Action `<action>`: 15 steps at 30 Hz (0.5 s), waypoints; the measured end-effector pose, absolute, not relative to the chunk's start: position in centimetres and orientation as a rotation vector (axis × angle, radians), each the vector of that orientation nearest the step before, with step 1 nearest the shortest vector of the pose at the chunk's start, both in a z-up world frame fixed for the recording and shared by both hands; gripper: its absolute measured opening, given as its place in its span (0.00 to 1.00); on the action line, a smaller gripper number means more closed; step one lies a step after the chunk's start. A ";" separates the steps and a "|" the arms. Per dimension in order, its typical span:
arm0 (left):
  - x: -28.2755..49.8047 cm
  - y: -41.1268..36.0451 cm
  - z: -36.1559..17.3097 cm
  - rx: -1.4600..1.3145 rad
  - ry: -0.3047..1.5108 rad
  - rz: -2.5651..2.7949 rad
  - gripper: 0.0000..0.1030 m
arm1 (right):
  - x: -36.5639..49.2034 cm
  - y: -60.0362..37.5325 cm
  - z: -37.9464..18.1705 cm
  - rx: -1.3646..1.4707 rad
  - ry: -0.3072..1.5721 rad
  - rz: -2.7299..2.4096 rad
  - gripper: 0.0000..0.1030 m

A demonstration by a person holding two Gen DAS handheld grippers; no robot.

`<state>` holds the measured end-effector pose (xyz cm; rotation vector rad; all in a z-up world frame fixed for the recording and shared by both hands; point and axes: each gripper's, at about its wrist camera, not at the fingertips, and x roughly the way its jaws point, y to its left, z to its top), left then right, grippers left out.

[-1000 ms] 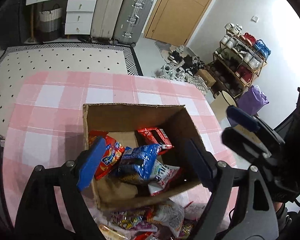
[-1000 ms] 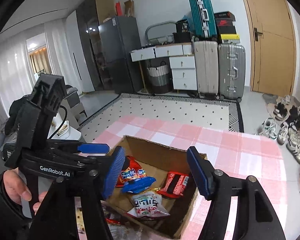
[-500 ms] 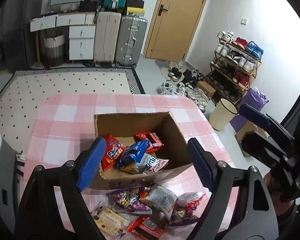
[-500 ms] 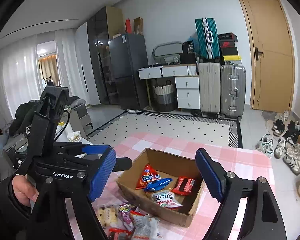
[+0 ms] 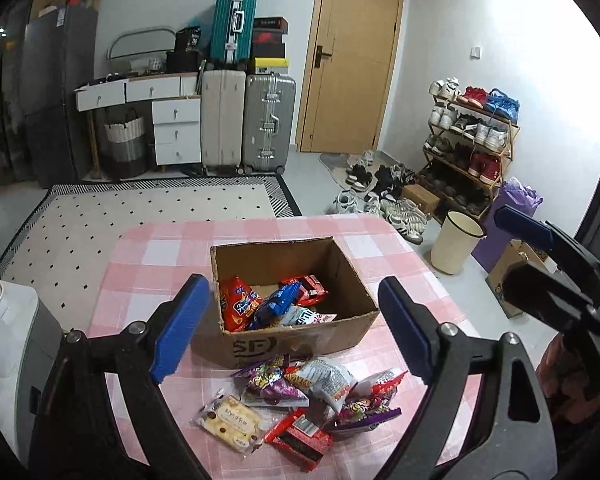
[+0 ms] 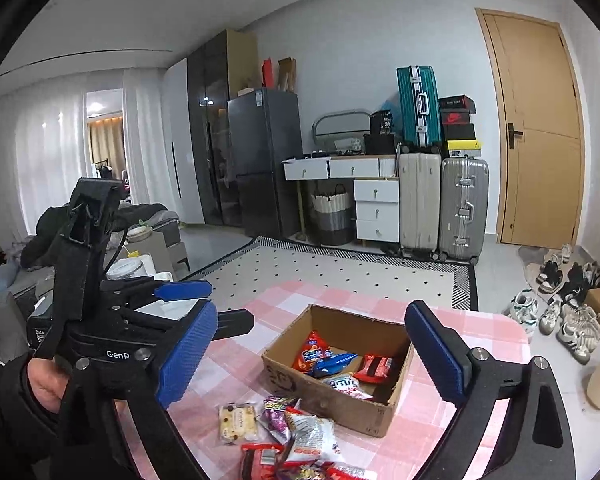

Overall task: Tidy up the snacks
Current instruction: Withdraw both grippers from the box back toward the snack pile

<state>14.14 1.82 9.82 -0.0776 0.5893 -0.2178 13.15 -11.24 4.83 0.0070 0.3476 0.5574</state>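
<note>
Beside box (image 5: 300,340): loose snack pkts (image 5: 300,404)

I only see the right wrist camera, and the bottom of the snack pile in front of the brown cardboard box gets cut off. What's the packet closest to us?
Observer: A flat red-and-black wrapped packet. It lies whole on the pink checked tablecloth.
Operator: Is the left gripper holding a snack?
Observer: No. The left gripper is open and empty, and it points at the brown cardboard box.
Operator: What's on the floor past the right side of the table?
Observer: A purple bag beside a wooden shoe rack full of shoes.
</note>
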 end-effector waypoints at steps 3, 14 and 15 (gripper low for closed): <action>12.0 1.9 10.1 -0.064 0.565 -0.212 0.83 | 11.6 -11.4 4.9 0.011 0.336 0.555 0.94; 5.6 3.7 8.1 -0.101 0.510 -0.178 0.99 | 6.8 -11.4 4.5 -0.011 0.290 0.557 0.98; 5.2 3.9 7.8 -0.107 0.508 -0.173 0.99 | 6.2 -11.6 4.1 -0.005 0.285 0.554 0.98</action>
